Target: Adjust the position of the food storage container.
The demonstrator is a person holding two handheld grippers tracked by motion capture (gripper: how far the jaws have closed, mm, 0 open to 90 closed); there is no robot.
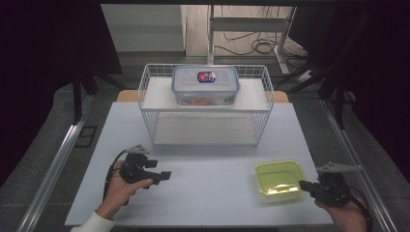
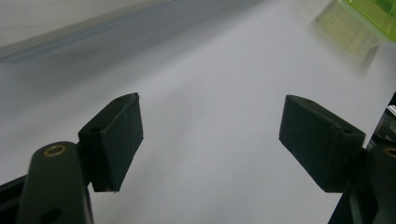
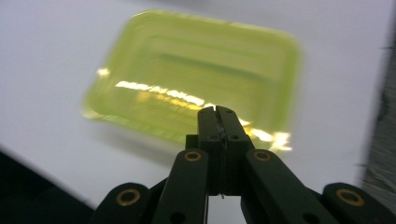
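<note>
A translucent yellow-green tray lies on the white table at the front right. My right gripper hovers just right of it, jaws shut with nothing between them; in the right gripper view the closed tips hang over the near edge of the tray. My left gripper rests at the front left, held by a hand, pointing right. Its jaws stand open over bare table, and a corner of the tray shows far off.
A white wire basket stands at the back middle of the table. On its upper shelf sits a clear lidded food box with a blue label. Dark floor and metal rails flank the table.
</note>
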